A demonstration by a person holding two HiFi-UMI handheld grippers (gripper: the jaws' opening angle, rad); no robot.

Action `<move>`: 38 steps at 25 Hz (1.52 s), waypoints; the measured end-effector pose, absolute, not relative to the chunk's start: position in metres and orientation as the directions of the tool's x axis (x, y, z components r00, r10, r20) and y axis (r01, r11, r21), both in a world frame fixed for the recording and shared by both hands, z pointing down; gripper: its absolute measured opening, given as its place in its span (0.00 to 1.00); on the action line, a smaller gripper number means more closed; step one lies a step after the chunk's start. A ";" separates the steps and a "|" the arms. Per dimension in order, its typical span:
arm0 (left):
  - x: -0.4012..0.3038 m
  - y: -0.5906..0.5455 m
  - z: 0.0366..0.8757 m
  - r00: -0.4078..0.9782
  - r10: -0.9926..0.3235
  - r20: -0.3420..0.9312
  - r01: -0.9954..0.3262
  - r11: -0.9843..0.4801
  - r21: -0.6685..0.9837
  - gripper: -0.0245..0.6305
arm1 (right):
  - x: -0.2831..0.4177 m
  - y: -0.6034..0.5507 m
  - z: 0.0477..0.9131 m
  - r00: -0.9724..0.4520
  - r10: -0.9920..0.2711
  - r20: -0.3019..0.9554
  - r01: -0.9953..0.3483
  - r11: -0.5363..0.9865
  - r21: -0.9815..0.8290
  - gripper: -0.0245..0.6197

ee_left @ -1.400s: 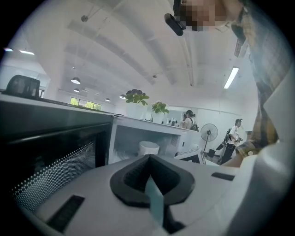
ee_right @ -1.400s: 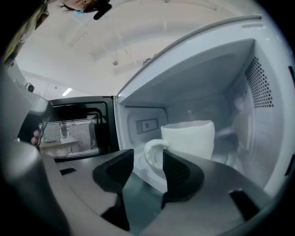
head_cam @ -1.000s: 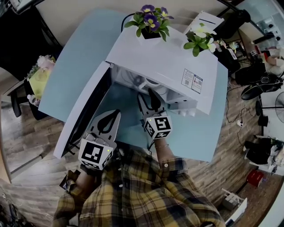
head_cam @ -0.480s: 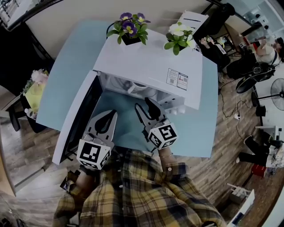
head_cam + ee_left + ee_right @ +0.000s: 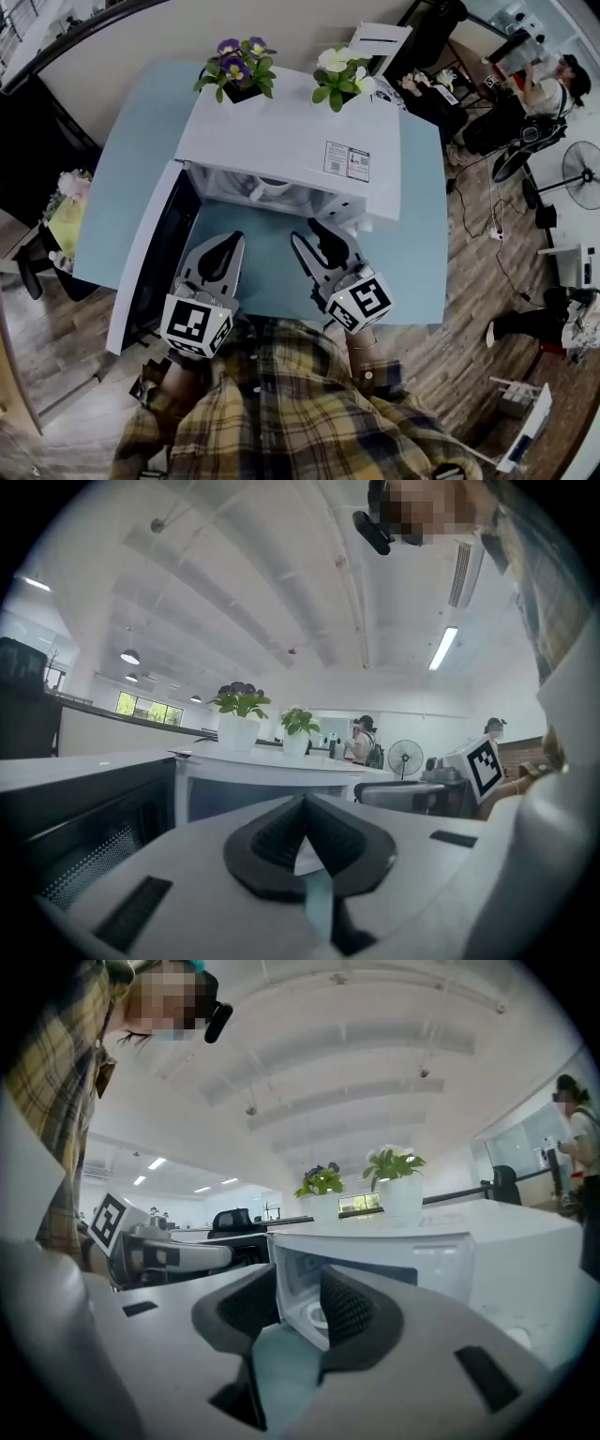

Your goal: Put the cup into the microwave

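The white microwave (image 5: 291,141) stands on the light-blue table (image 5: 417,244), its door (image 5: 150,262) swung open to the left. A white cup (image 5: 272,190) sits inside the cavity; in the right gripper view the cup (image 5: 319,1314) shows beyond the jaws. My right gripper (image 5: 312,234) hangs in front of the opening, clear of it. Its jaws have just been closing a little but stand open, with nothing between them (image 5: 298,1283). My left gripper (image 5: 228,240) is beside the open door with its tips together and nothing held (image 5: 302,803).
A pot of purple flowers (image 5: 234,64) and a pot of white flowers (image 5: 337,75) stand on the microwave. Beyond the table at the right are a person (image 5: 553,84), a fan (image 5: 581,173) and cables on the wooden floor.
Both grippers have drawn back from the microwave toward me and risen, the right one farther, away from the cavity opening. The head view has shifted, so the microwave sits higher in frame.
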State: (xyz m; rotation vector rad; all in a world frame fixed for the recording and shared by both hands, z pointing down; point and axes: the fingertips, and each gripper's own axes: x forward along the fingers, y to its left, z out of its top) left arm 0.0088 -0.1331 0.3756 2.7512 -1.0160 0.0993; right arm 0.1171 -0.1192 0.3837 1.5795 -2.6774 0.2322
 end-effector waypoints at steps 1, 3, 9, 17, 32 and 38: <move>0.011 -0.132 0.374 0.762 -0.634 0.129 -0.647 -0.744 0.167 0.02 | 0.120 -0.116 0.380 -0.483 -0.871 0.095 -0.874 0.472 -0.113 0.26; 0.014 -0.130 0.371 0.766 -0.632 0.120 -0.643 -0.748 0.163 0.03 | 0.127 -0.109 0.372 -0.471 -0.878 0.089 -0.880 0.460 -0.116 0.24; 0.020 -0.122 0.366 0.771 -0.628 0.105 -0.636 -0.756 0.154 0.02 | 0.145 -0.092 0.354 -0.445 -0.894 0.053 -0.891 0.437 -0.125 0.11; 0.026 -0.111 0.366 0.773 -0.625 0.106 -0.634 -0.758 0.150 0.02 | 0.153 -0.080 0.352 -0.453 -0.889 0.066 -0.886 0.440 -0.146 0.06; 0.026 -0.109 0.374 0.764 -0.631 0.131 -0.645 -0.750 0.149 0.02 | 0.162 -0.085 0.365 -0.432 -0.896 0.101 -0.899 0.419 -0.128 0.04; 0.024 -0.109 0.373 0.759 -0.639 0.129 -0.651 -0.745 0.144 0.02 | 0.159 -0.085 0.367 -0.444 -0.889 0.110 -0.894 0.431 -0.123 0.04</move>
